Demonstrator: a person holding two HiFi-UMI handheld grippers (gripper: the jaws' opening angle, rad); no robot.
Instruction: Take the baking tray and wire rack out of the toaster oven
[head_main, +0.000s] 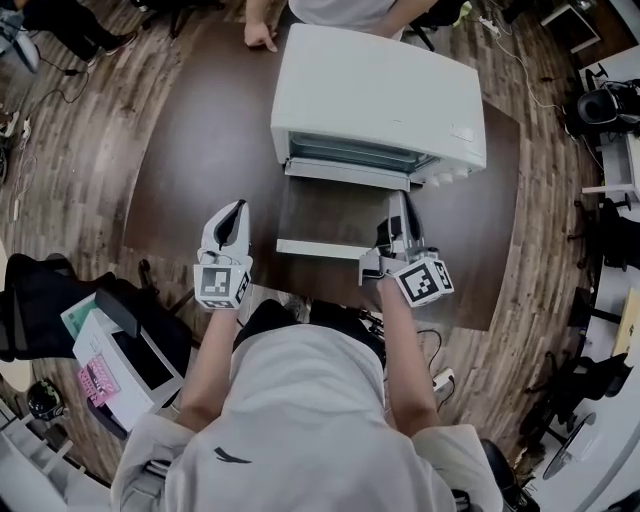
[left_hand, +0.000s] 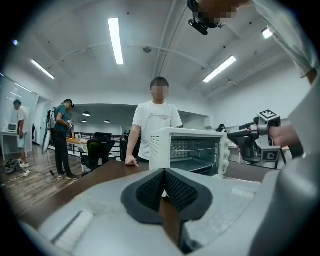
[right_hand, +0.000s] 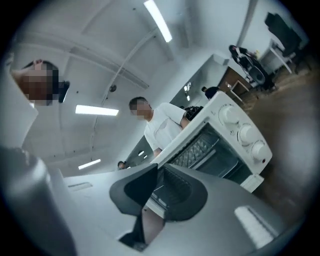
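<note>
The white toaster oven (head_main: 380, 90) stands on the brown table (head_main: 200, 150), its door (head_main: 330, 215) folded down flat toward me. Inside, a wire rack (left_hand: 195, 149) spans the cavity and a patterned tray (right_hand: 202, 147) shows behind it; I cannot separate the two clearly. My left gripper (head_main: 237, 205) (left_hand: 162, 172) hovers left of the door, its pads meeting at the tip, holding nothing. My right gripper (head_main: 398, 200) (right_hand: 156, 172) sits at the door's right edge, rolled to one side, with a narrow gap between its pads and nothing gripped. It also shows in the left gripper view (left_hand: 240, 137).
A person in a white shirt (left_hand: 157, 120) stands behind the oven with a hand (head_main: 262, 38) on the table. A white machine (head_main: 120, 365) sits on the floor at my left. Office chairs (left_hand: 97, 147) and other people (left_hand: 62, 135) stand further off.
</note>
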